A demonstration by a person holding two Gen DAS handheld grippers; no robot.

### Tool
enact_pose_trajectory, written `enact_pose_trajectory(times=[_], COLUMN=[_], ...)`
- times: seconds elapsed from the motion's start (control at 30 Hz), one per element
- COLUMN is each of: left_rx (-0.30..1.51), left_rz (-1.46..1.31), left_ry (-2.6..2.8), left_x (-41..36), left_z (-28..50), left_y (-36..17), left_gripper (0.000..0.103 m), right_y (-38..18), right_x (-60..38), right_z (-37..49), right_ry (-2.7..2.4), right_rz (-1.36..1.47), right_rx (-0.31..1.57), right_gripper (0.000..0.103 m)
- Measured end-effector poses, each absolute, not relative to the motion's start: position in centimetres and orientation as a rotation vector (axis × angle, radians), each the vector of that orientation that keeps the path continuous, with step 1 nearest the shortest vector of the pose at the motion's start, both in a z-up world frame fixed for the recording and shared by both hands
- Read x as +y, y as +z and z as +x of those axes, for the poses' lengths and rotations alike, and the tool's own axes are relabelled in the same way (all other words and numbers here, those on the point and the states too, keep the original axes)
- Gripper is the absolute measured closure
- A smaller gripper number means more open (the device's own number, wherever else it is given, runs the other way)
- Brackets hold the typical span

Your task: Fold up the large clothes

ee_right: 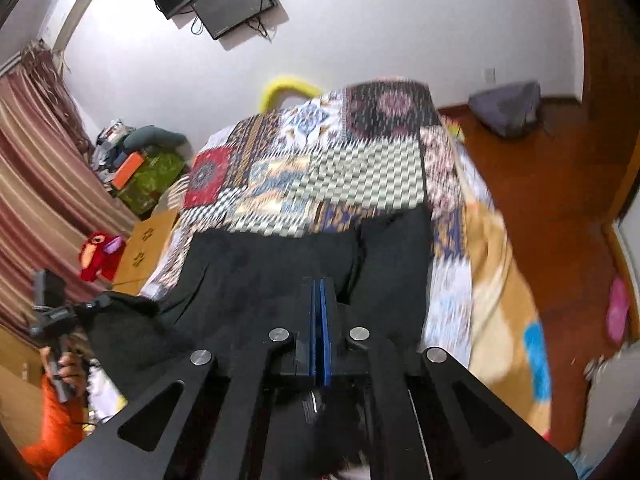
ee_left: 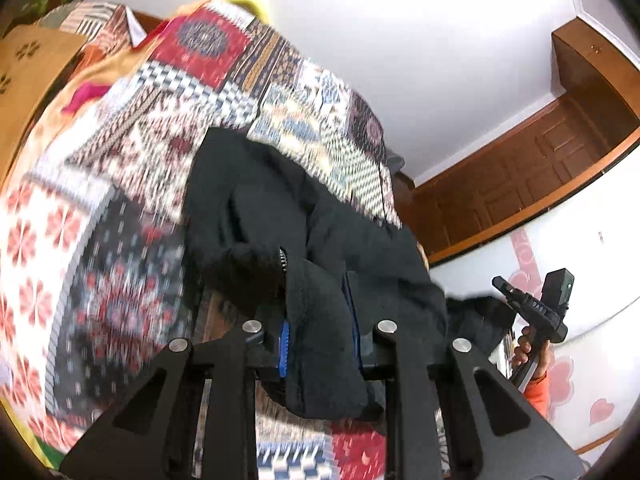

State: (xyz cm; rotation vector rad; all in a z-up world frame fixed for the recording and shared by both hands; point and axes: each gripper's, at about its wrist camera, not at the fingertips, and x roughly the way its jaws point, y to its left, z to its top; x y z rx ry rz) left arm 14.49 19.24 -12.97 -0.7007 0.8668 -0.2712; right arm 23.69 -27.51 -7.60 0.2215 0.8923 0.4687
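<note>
1. My left gripper point(ee_left: 320, 344) is nearly closed, pinching a thick fold of the black fleece jacket point(ee_left: 280, 216) by its zipper.
2. The jacket drapes over the patchwork bedspread point(ee_left: 120, 160); soft, bulky, floppy.
3. My right gripper point(ee_right: 320, 320) is clamped flat, apparently on a thin hem; it could slip.

A black fleece jacket point(ee_left: 320, 240) with a zip is being held up off a patchwork bedspread point(ee_left: 160, 140), its lower part bunched in folds and its far part lying flat.
</note>
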Motion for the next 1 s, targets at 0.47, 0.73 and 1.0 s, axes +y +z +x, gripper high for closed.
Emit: enact_pose_trajectory(times=[0.47,0.73,1.0], left_rx=[0.886,0.911,0.924], left_rz=[-0.580,-0.608,-0.507], left_ry=[-0.245,-0.191,-0.168], left_x=[18.6,18.9,16.7], left_z=[18.5,16.1,14.0], left_y=[-14.7,-15.7,-15.3], left_gripper=[0.082,0.081,0.081], right_y=[-12.1,-14.7,-18.2], right_x=[-30.0,-34.2,-34.4], right_z=[24.4,18.7,15.2], right_ry=[0.338,0.361,0.381], right_rz=[0.070,0.199,0.266], right_rx=[1.043,1.117,1.192], right_gripper=[0.072,0.049,0.049])
